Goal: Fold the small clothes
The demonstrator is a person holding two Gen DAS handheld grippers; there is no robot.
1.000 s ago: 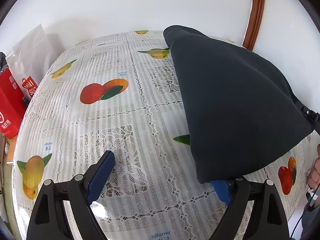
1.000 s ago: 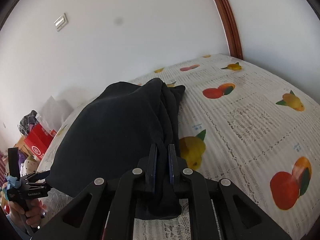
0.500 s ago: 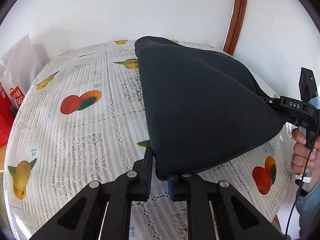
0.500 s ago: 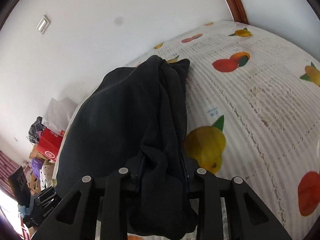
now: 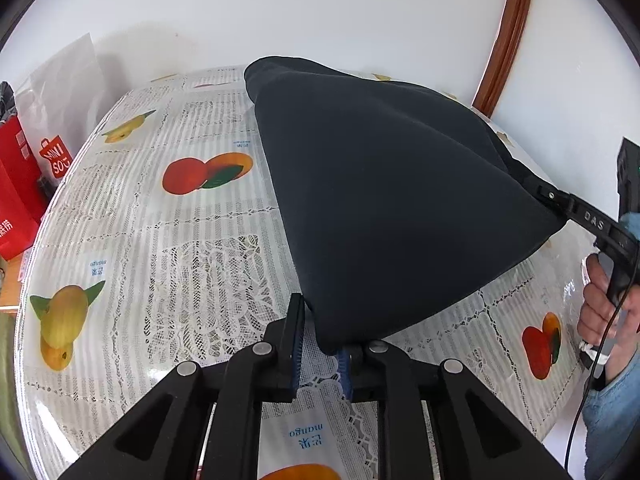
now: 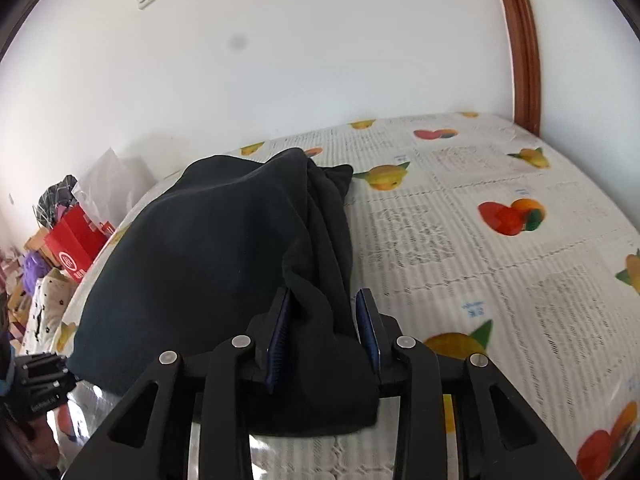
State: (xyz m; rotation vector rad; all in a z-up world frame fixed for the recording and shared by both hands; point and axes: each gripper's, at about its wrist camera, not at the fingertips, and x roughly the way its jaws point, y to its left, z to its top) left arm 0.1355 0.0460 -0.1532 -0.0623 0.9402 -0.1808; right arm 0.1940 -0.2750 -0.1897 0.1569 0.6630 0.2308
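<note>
A dark navy garment [image 5: 380,200] is raised off the fruit-print tablecloth [image 5: 160,240] like a tent, its far end still on the table. My left gripper [image 5: 320,332] is shut on the garment's near corner, though its jaws are easing apart. The right gripper [image 5: 552,196] meets the garment's right corner, held by a person's hand [image 5: 600,312]. In the right wrist view the right gripper [image 6: 323,294] is opening. Bunched garment [image 6: 200,260] lies loose between its blue pads [image 6: 366,328] and droops over its base.
Red shopping bags [image 5: 20,200] and a clear plastic bag [image 5: 68,80] stand past the table's left edge. A brown wooden frame [image 5: 512,32] runs up the white wall. More bags and clutter [image 6: 72,240] sit on the floor. The tablecloth [image 6: 480,240] stretches right of the garment.
My left jaws went from wide open to closed on the garment's near corner. The right jaws, first shut on the bunched fabric, have spread apart. The right gripper has shifted and rolled.
</note>
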